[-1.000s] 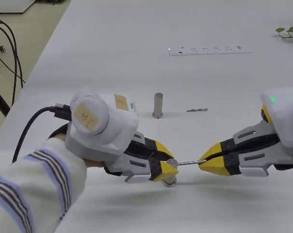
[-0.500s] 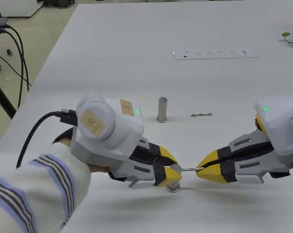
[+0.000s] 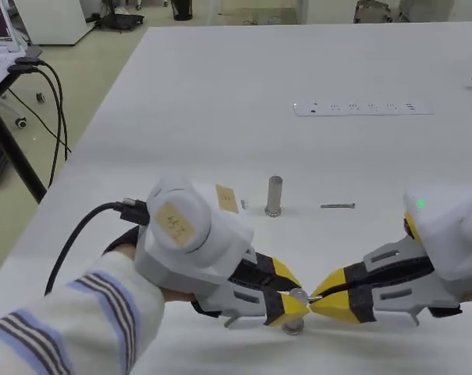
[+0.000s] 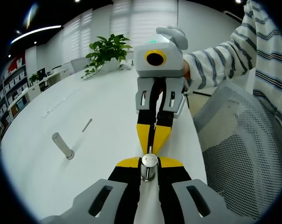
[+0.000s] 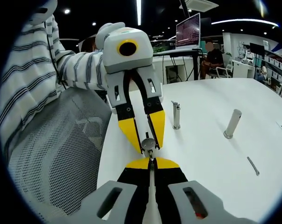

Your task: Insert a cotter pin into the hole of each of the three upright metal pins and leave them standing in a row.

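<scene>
My left gripper (image 3: 293, 301) (image 4: 149, 163) is shut on a short upright metal pin (image 3: 293, 326) (image 4: 149, 170) standing on the white table (image 3: 220, 117). Facing it tip to tip, my right gripper (image 3: 319, 298) (image 5: 151, 162) is shut on a thin cotter pin (image 5: 151, 156), whose end sits at the pin's head (image 5: 148, 143). A second metal pin (image 3: 274, 195) (image 4: 62, 145) (image 5: 233, 123) stands farther back. The right gripper view has a third upright pin (image 5: 176, 115) beyond the left gripper (image 5: 149, 146). One loose cotter pin (image 3: 337, 206) (image 4: 87, 125) (image 5: 253, 165) lies flat on the table.
A white power strip (image 3: 363, 108) lies across the far side of the table. A potted plant (image 4: 108, 51) stands at the table's end. A black cable (image 3: 80, 234) trails from the left gripper off the table's left edge. A mesh chair (image 5: 61, 154) is behind the person.
My right gripper has closed in on the held pin, so less of the cotter pin shows between the two grippers. The head camera has tilted, shifting the whole scene down.
</scene>
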`<state>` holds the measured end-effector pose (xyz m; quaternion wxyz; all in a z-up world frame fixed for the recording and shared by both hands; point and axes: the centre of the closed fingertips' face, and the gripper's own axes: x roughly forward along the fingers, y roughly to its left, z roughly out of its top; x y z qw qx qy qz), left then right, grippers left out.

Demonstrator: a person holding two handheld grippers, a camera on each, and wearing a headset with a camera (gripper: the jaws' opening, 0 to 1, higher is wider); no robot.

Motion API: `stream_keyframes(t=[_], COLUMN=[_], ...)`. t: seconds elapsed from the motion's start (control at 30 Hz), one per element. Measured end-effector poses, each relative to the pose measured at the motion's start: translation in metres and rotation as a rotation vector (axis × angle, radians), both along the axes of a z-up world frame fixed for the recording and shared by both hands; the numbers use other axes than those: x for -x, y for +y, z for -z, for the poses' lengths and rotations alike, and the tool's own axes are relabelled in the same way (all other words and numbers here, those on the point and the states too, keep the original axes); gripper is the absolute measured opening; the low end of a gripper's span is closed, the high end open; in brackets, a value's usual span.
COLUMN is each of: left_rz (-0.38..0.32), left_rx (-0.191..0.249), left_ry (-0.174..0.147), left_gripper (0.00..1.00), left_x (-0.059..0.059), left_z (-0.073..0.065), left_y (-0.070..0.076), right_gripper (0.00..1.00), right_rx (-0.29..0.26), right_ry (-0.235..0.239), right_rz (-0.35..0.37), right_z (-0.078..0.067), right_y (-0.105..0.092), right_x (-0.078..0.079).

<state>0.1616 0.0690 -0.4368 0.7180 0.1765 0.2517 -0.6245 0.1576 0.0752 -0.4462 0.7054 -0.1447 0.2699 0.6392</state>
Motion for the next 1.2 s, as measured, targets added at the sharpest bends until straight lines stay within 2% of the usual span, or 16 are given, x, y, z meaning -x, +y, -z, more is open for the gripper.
stream_keyframes(t=[0.03,0.13,0.5,0.6,0.67,0.7,0.8,0.83,0.9,1.0,1.03,1.13,1.2], left_rz=[-0.017,-0.003,0.008,0.005,-0.012,-0.01,0.022,0.023,0.022,0.001,-0.002,-0.02,-0.024], left_rx=[0.001,-0.005,-0.018,-0.018,-0.013,-0.011,-0.013,-0.01,0.003,0.03,0.038,0.092,0.123], left_ry=[0.023,0.004,-0.017,-0.015,0.005,0.004,-0.025,-0.025,-0.015,-0.007,0.004,0.017,0.019], left_gripper=[0.09,0.09,0.09,0.1,0.1,0.1,0.1,0.12,0.21,0.38,0.4,0.46,0.54], left_x=[0.0,0.0,0.001,0.001,0.001,0.001,0.003,0.004,0.005,0.006,0.007,0.012,0.017], left_z=[0.0,0.001,0.001,0.001,0.001,0.001,0.0,0.0,-0.002,-0.006,-0.007,-0.013,-0.018], left_y=[0.0,-0.001,-0.002,-0.002,-0.002,-0.001,-0.001,-0.001,-0.001,0.001,0.002,0.008,0.012], right_gripper=[0.0,0.0,0.0,0.0,0.0,0.0,0.02,0.07,0.11,0.1,0.11,0.18,0.24], right_rx=[0.003,0.016,0.036,0.04,0.037,0.035,0.047,0.049,0.045,0.033,0.031,0.007,-0.025], right_ry=[-0.002,-0.013,-0.047,-0.054,-0.04,-0.038,-0.029,-0.04,-0.026,-0.019,-0.019,-0.006,0.012], right_rz=[-0.003,-0.015,-0.042,-0.046,-0.034,-0.031,0.009,0.014,0.021,0.028,0.031,0.062,0.088], right_z=[0.0,0.001,0.003,0.003,0.003,0.003,0.005,0.005,0.005,0.005,0.005,0.006,0.005], right_y=[0.0,0.0,-0.001,0.0,0.0,0.0,-0.002,-0.003,-0.003,-0.003,-0.002,0.001,0.005], right_x=[0.0,0.0,0.001,0.001,0.0,0.0,-0.004,-0.005,-0.004,-0.001,0.0,0.002,0.005])
